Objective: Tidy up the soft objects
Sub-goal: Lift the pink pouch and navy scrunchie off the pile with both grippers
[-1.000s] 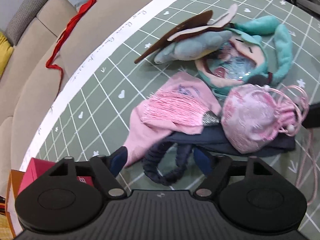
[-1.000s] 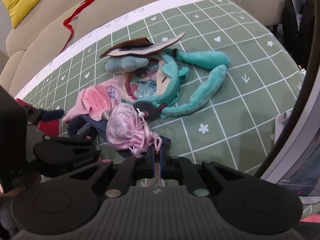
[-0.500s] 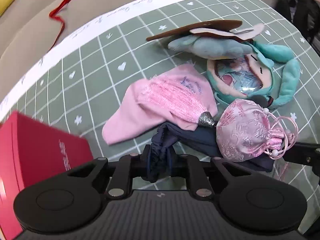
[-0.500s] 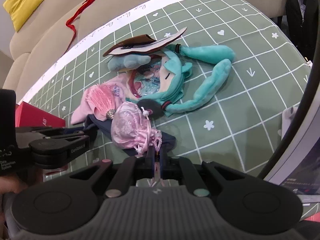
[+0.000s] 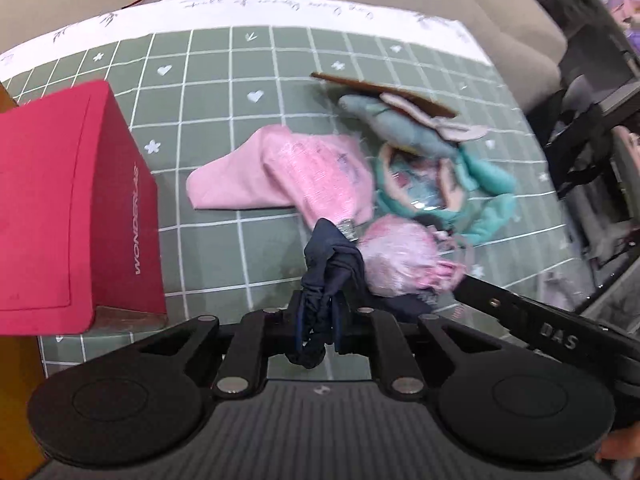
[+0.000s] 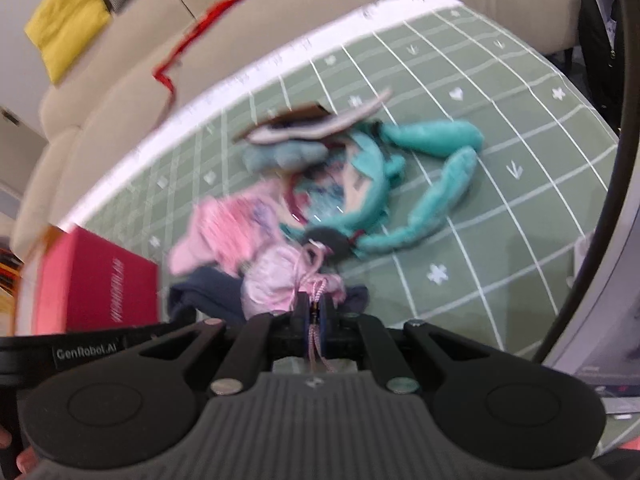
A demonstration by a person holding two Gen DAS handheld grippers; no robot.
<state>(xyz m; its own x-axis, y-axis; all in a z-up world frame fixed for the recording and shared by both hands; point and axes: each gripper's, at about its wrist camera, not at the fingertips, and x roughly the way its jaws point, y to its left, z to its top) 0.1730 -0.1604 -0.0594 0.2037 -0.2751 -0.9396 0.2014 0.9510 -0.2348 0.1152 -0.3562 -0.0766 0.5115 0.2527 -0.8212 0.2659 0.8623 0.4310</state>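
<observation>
- One navy fabric item (image 5: 334, 256): bunched end clamped between the left gripper (image 5: 316, 322) fingers, raised off the tablecloth; the rest runs under the pouch.
- One pink drawstring pouch (image 6: 276, 280): sits on the navy fabric; its cord (image 6: 316, 300) is pinched in the right gripper (image 6: 315, 316) (jaws fully closed on it).
- One pink cloth (image 5: 280, 176): flat on the cloth, just behind the pouch, touching it.
- One teal plush doll (image 6: 400, 184): lying flat, 2 long limbs spread to the R; face partly blurred.
- One grey-blue plush (image 5: 396, 124) w/ brown flap on top, touching the doll's far side.
- One red box (image 5: 68, 208), L of the pile, well apart from the pink cloth.
- Green grid tablecloth (image 5: 224, 88) under all items; beige sofa (image 6: 120, 92) behind, w/ one yellow cushion (image 6: 66, 20) & one red ribbon (image 6: 200, 28).
</observation>
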